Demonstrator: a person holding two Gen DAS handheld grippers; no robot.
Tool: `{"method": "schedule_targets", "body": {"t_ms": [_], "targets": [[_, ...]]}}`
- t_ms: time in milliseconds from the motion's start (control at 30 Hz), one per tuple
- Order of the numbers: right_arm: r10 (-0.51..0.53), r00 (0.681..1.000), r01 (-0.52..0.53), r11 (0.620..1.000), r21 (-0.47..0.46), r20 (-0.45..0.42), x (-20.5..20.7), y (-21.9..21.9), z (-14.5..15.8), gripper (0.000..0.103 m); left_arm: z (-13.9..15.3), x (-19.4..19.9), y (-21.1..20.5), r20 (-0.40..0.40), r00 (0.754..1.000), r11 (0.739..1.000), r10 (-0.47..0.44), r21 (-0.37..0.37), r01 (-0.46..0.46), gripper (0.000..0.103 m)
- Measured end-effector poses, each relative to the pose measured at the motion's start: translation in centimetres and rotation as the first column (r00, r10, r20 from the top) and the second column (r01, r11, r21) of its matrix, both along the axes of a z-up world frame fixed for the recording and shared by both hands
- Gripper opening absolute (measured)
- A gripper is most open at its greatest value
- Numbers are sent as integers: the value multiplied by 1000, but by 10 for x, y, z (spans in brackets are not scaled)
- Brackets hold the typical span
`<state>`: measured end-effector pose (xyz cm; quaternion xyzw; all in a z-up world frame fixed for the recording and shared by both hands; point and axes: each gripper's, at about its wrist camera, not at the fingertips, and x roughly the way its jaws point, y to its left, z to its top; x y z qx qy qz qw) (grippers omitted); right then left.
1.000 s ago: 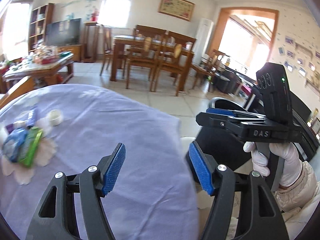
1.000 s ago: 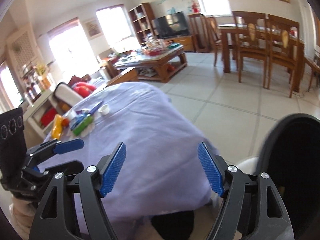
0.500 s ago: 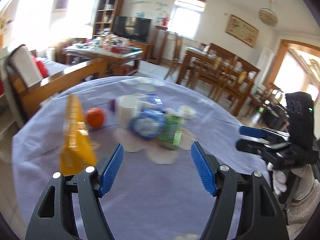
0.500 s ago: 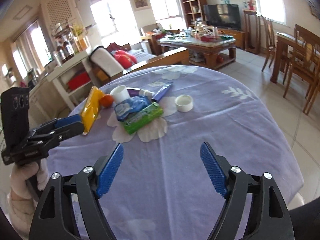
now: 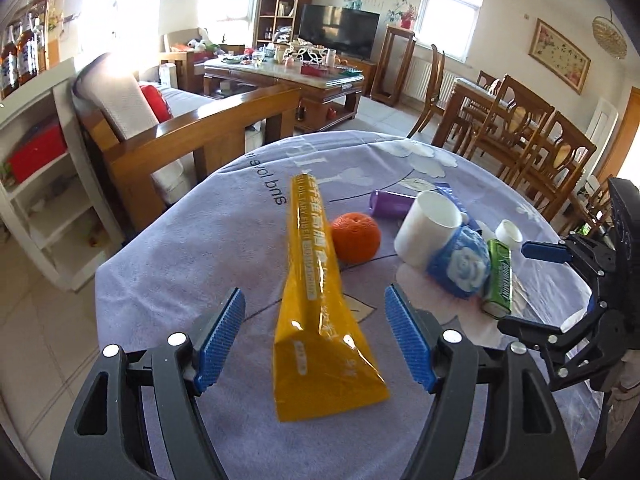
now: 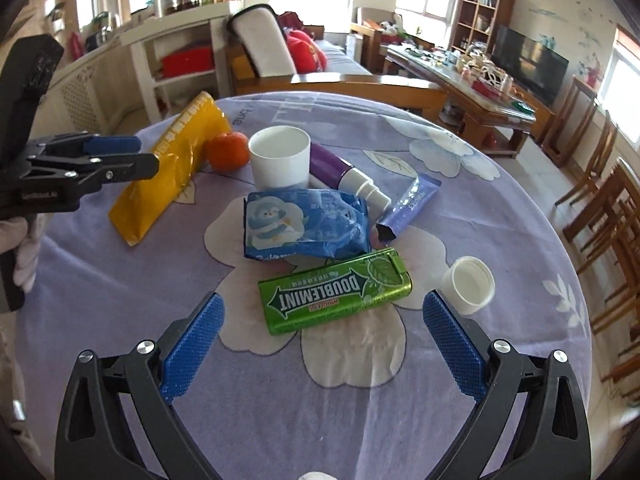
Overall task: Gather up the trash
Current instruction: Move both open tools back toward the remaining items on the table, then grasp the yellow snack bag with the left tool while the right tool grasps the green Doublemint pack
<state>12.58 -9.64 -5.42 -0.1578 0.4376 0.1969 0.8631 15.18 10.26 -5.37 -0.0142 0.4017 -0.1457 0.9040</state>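
Right tongs widened, purple bottle half-hidden

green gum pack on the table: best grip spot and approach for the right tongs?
Judging from the right wrist view: take the green gum pack across its short width at mid-length, coming down from above. It lies flat on the tablecloth as a long slim box; the blue wrapper crowds its far edge. The right tongs are open and would need rolling to straddle it.

Glossy yellow pouch, matt (cloth) tablecloth

bare cloth before green pack
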Motion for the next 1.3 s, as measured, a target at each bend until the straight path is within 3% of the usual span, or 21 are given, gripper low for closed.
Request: {"method": "schedule_targets", "body": {"t_ms": [167, 333, 433, 533, 633, 900, 1300], "targets": [[19, 1000, -19, 1000, -24, -10, 15, 3, -9, 98, -4, 8, 1, -25, 999, 1000, -20, -1, 20, 72], [20, 999, -20, 1000, 15, -30, 20, -2, -11, 97, -9, 15, 2, -65, 997, 999, -34, -16, 33, 70], [19, 998, -15, 998, 62, -55, 25, -5, -11, 86, -8, 18, 4, -72, 996, 999, -43, -29, 41, 57], [19, 998, -15, 998, 66, -56, 24, -6, -11, 86, -11, 20, 3, -87, 995, 999, -52, -18, 51, 37], [9, 998, -5, 997, 78, -62, 23, -9, -11, 85, -8, 18, 2, -71, 996, 999, -53, -1, 53, 35], [-24, 998, 32, 990, 138, -58, 5, -25, 2, 85, 4, 0, 6, -9, 998, 996, -70, -48, 69, 34], [-83, 996, 74, 972, 222, 31, -70, -69, 44, 85, 31, -47, -45, 49, 981, 979, -187, -76, 190, 34]]}}
